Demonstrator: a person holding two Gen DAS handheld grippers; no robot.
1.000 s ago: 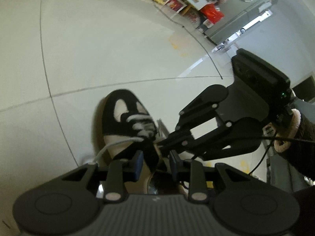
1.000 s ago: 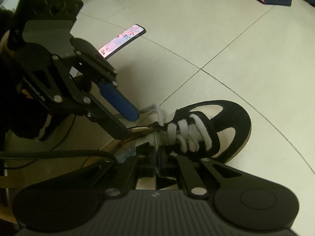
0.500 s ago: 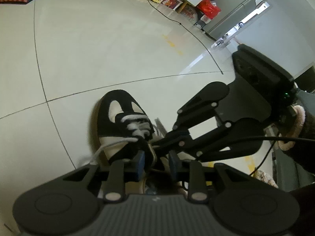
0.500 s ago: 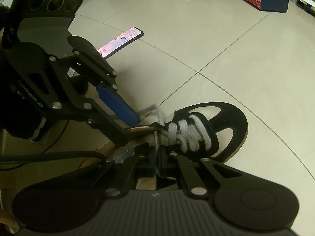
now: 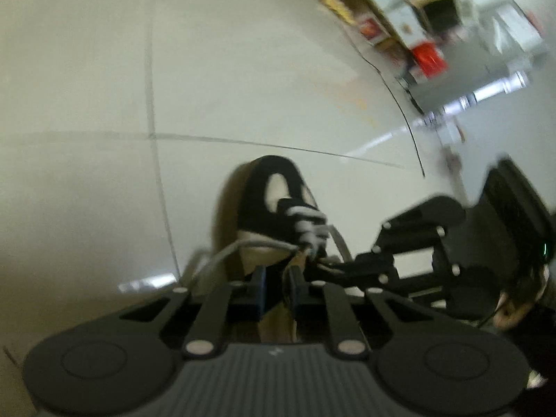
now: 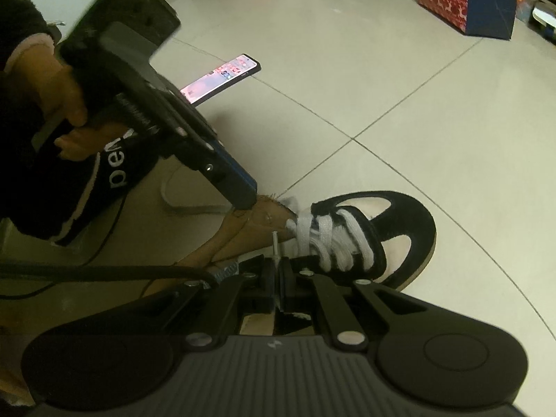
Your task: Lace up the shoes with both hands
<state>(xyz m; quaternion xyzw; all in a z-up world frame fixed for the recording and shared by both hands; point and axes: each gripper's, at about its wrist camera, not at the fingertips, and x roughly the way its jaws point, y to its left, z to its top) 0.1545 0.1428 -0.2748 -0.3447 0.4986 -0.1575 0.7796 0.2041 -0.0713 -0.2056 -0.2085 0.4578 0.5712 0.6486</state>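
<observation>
Right gripper (image 6: pixel 276 283) clenched on lace tip (image 6: pixel 275 243), keeping it aimed for threading. Left gripper (image 5: pixel 276 283) jaws closing around tan tongue (image 6: pixel 264 213), steadying shoe (image 6: pixel 375 232).

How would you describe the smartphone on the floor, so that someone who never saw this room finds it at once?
Start from the pale tiled floor and the black-and-white sneaker with white laces. Look beyond the sneaker's open end, past the left gripper that reaches down to the shoe's tan tongue. There lies the smartphone, flat on the tile: the only thin dark slab with a lit pink screen.
</observation>
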